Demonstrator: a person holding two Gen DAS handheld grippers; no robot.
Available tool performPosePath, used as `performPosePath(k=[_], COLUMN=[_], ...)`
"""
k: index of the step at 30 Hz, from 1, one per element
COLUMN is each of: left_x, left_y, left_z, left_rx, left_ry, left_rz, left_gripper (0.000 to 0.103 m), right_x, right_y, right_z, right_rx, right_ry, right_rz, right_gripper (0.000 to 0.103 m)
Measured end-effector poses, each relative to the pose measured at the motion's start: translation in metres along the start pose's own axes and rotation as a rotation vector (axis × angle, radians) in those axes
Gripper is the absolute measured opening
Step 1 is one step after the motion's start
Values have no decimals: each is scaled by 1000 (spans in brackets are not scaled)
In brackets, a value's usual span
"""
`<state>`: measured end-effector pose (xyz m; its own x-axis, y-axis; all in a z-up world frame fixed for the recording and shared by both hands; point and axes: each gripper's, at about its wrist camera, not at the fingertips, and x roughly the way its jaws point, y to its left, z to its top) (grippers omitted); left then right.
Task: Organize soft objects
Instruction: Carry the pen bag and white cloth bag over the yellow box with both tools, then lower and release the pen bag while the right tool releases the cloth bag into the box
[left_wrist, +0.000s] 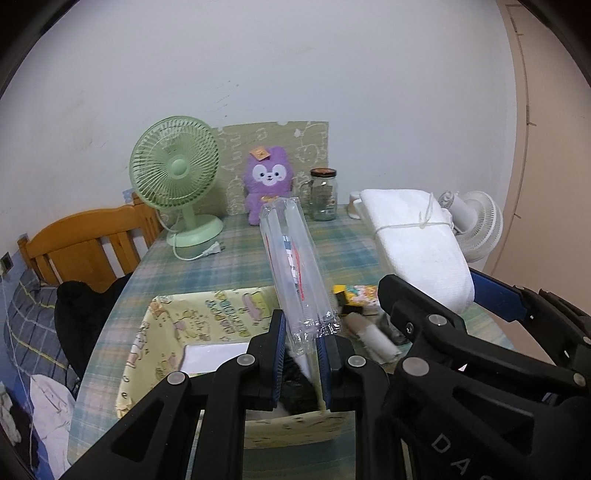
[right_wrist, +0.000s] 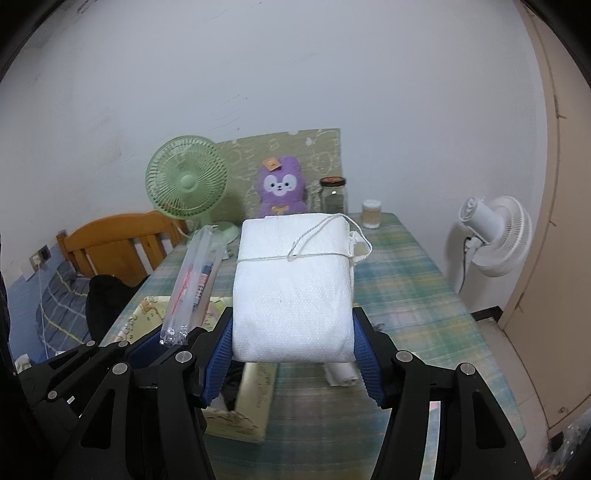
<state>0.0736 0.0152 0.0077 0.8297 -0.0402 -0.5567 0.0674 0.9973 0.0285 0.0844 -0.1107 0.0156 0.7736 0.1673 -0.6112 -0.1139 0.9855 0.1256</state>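
Both grippers angle downward over the table (right_wrist: 424, 266), side by side. The left gripper (left_wrist: 300, 354) is pinched nearly closed on a clear plastic packet (left_wrist: 295, 266) that sticks out toward 12 o'clock. The right gripper (right_wrist: 293, 354), half spread, clamps a white bundle (right_wrist: 295, 280) tied with string. Below lies a yellow printed box (left_wrist: 177, 332) — its contents are hard to make out. At 12 o'clock sits a purple plush (right_wrist: 282, 192), a green fan (right_wrist: 186, 181) at 10, a glass jar (right_wrist: 333, 194) beside it.
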Motion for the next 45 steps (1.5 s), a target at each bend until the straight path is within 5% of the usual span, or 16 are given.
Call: performPosePath(k=[21,32,39,45], left_x=[40,46,47,46], left_y=[70,93,97,98], left_z=[-30,-42,-41,-40], left_rx=[-114,-151,-159,-157], left_ry=[136,190,193,190], left_rz=[72,91,80,67], left_gripper=[17,57,66,75], right_x=[60,83,91,86], right_y=[60,82,85,84], right_z=[-19,-27,-29,-25], right_rx=[-49,-89,-75,-78], right_ry=[116,178,207,186], right_rz=[93,146,180,155], right_gripper=[63,63,68,84])
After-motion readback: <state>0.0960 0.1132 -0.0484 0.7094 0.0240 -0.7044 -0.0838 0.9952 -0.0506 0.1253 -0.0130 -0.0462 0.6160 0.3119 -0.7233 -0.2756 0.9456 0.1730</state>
